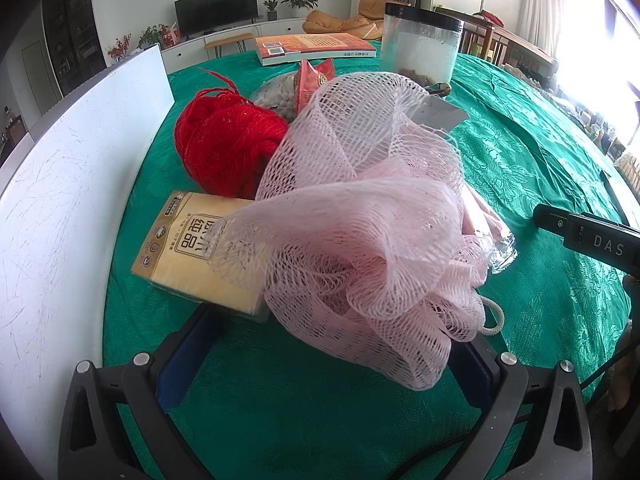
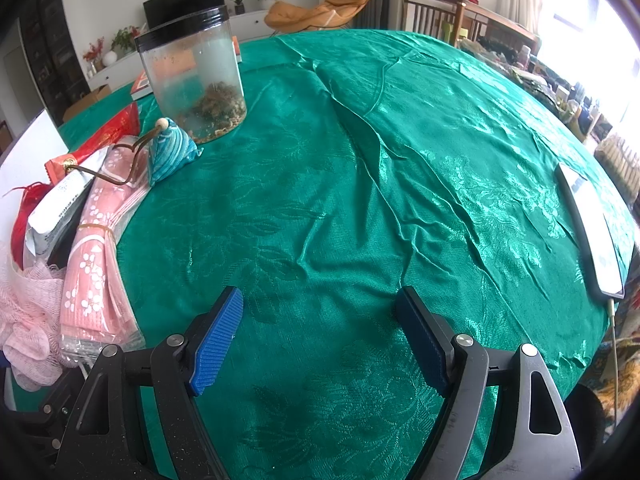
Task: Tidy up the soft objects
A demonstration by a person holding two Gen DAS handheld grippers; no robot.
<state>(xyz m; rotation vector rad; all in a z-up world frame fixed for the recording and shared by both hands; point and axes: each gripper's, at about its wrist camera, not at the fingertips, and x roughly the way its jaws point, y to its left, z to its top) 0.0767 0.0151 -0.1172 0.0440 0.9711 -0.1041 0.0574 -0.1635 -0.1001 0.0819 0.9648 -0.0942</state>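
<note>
A pink mesh bath puff (image 1: 360, 216) lies on the green tablecloth (image 1: 280, 408) right in front of my left gripper (image 1: 332, 344). The blue pads are spread wide on either side of the puff's near edge, so the gripper is open. Behind the puff sit a red yarn ball (image 1: 224, 140) and a yellow tissue pack (image 1: 192, 252). My right gripper (image 2: 320, 336) is open and empty over bare cloth. In the right wrist view a pink flowered towel pack (image 2: 96, 256), a teal cloth pouch (image 2: 170, 152) and the puff (image 2: 24, 312) lie at left.
A white board (image 1: 68, 200) stands along the left. A clear jar with a black lid (image 2: 192, 76) and a book (image 1: 312, 50) sit at the back. A red snack packet (image 1: 314, 80) lies behind the puff. A phone (image 2: 592, 232) lies near the right edge.
</note>
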